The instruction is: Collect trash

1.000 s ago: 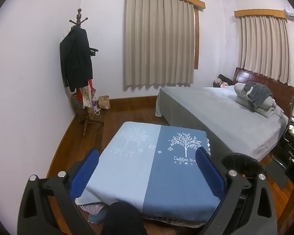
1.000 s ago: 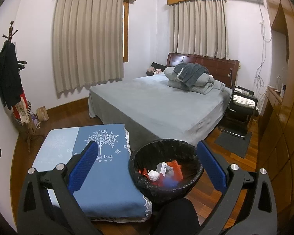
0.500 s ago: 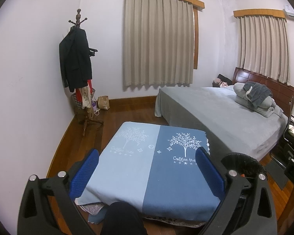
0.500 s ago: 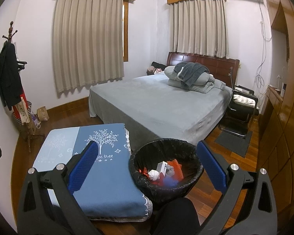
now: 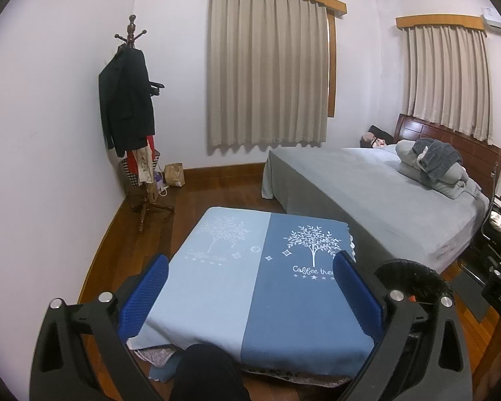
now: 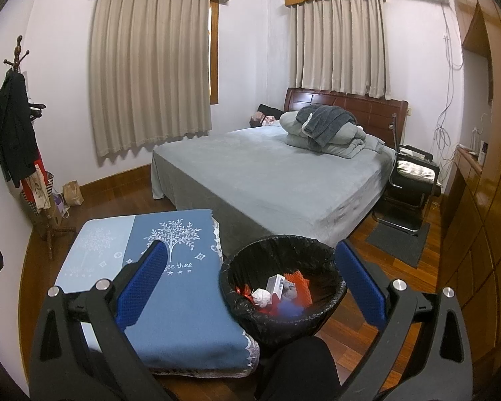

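A black-lined trash bin (image 6: 330,269) stands on the wood floor between the low table and the bed, holding a white box (image 6: 276,283), a white crumpled wad (image 6: 262,297) and red scraps (image 6: 297,282). My right gripper (image 6: 250,282) hovers above the bin and table edge, open and empty. My left gripper (image 5: 250,292) is open over the blue cloth-covered table (image 5: 237,287) with nothing between its fingers. The bin's rim (image 5: 414,272) shows at the right of the left wrist view, behind the right finger.
A grey bed (image 6: 277,173) with folded bedding (image 6: 327,130) fills the far right. A coat rack (image 5: 130,117) with a dark jacket and bags stands at the left wall. A black chair (image 6: 407,187) and wooden cabinets (image 6: 477,234) are at the right. A knee (image 6: 300,367) shows at the bottom.
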`<state>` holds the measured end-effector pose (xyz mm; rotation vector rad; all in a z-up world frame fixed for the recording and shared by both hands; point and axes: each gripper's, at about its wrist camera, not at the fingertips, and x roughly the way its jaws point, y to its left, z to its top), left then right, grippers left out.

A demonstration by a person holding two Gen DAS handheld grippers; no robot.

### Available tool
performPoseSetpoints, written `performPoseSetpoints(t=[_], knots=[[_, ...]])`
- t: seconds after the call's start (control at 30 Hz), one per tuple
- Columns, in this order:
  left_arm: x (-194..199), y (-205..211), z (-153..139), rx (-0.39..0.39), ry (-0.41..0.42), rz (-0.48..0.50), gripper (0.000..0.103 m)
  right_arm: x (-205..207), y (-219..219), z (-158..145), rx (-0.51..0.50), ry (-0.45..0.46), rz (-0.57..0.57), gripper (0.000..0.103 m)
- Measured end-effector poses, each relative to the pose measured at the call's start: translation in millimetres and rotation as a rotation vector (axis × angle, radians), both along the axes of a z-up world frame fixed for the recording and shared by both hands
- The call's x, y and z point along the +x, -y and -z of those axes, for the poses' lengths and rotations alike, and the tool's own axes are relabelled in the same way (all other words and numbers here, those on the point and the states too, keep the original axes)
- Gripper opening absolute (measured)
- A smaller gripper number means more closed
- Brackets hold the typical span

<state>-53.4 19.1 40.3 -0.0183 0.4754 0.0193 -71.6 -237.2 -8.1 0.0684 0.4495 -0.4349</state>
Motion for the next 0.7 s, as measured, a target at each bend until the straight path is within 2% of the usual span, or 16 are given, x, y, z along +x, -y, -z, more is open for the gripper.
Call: performPoseSetpoints(t=[0.7], knots=[[-1.1, 1.2, -0.4, 0.001, 0.0, 0.002, 0.097, -0.9, 1.5, 4.2, 0.002, -0.006, -0.001, 0.098]])
